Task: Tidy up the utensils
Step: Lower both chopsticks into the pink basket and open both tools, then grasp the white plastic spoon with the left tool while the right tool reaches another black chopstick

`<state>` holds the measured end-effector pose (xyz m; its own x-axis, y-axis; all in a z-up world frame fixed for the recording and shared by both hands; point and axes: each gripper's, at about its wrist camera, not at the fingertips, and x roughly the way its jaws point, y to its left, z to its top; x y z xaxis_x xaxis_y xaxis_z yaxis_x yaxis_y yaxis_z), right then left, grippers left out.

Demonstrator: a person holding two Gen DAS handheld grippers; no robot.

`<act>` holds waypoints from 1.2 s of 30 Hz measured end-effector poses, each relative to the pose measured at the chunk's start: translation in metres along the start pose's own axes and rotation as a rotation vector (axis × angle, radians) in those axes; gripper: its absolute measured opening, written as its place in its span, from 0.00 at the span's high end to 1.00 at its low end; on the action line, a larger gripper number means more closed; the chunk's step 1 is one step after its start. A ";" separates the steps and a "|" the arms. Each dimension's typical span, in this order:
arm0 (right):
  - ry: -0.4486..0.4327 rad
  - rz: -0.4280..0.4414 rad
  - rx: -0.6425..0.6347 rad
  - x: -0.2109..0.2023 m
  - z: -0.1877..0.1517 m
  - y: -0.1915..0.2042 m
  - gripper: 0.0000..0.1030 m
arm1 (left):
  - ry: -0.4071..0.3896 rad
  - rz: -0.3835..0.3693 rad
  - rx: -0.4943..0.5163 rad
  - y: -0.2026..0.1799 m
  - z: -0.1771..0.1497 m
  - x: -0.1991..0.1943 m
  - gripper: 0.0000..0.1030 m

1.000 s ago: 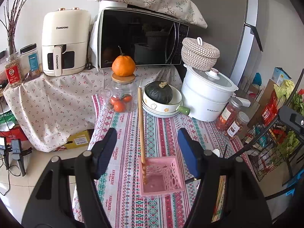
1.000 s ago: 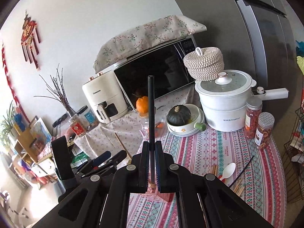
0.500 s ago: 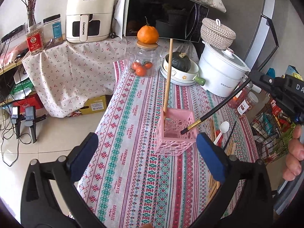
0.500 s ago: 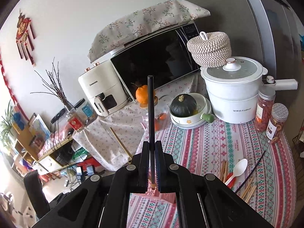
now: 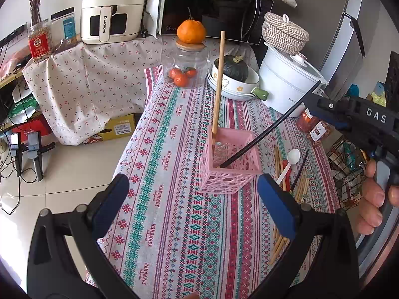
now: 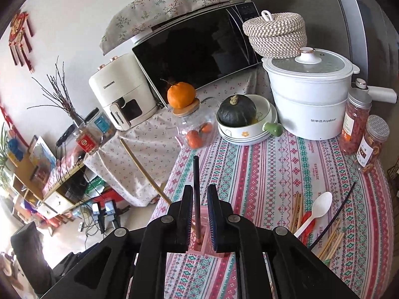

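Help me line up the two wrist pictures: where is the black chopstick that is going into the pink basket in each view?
Left wrist: the black chopstick slants from the right gripper at the right edge down into the pink basket, centre frame.
Right wrist: it stands upright at bottom centre, between that gripper's opening jaws, pads off it, its tip in the basket.
Shared landmark: the dark green squash in its bowl, behind the basket.
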<state>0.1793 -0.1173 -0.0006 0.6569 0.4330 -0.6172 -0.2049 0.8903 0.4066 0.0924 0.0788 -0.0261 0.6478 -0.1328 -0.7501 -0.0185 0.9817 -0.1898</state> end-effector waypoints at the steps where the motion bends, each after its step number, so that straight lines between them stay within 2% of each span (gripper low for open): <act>1: -0.003 0.002 0.005 -0.002 0.000 -0.001 0.73 | -0.002 0.004 -0.002 0.000 0.000 0.000 0.01; 3: -0.016 -0.007 0.014 -0.010 0.000 -0.003 0.48 | -0.008 0.009 -0.003 -0.002 0.000 -0.002 0.01; 4: -0.025 -0.010 0.020 -0.015 0.000 -0.004 0.39 | -0.009 0.008 -0.002 -0.002 0.000 -0.002 0.01; 7: -0.046 -0.034 0.026 -0.029 -0.001 -0.009 0.26 | -0.008 0.004 0.005 -0.006 -0.001 -0.005 0.01; 10: -0.073 -0.095 0.018 -0.046 -0.006 -0.013 0.11 | -0.001 0.005 0.018 -0.009 -0.005 -0.005 0.01; 11: -0.074 -0.125 0.012 -0.050 -0.008 -0.015 0.00 | 0.003 0.007 0.028 -0.011 -0.006 -0.005 0.01; 16: -0.097 -0.210 -0.026 -0.071 -0.023 -0.024 0.00 | 0.007 0.017 0.072 -0.019 -0.014 -0.007 0.00; 23: -0.054 -0.296 -0.070 -0.087 -0.043 -0.043 0.00 | 0.017 0.014 0.113 -0.034 -0.026 -0.008 0.00; 28: -0.033 -0.364 -0.025 -0.097 -0.053 -0.075 0.00 | 0.022 0.024 0.138 -0.047 -0.035 -0.004 0.00; 32: -0.006 -0.404 0.032 -0.103 -0.059 -0.106 0.00 | 0.043 0.003 0.156 -0.067 -0.040 0.001 0.00; 36: 0.053 -0.445 0.078 -0.103 -0.064 -0.136 0.00 | 0.040 -0.009 0.230 -0.101 -0.045 0.006 0.00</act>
<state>0.0931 -0.2743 -0.0349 0.6300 0.0190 -0.7764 0.1455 0.9791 0.1420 0.0637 -0.0273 -0.0400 0.6162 -0.1428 -0.7745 0.1647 0.9850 -0.0505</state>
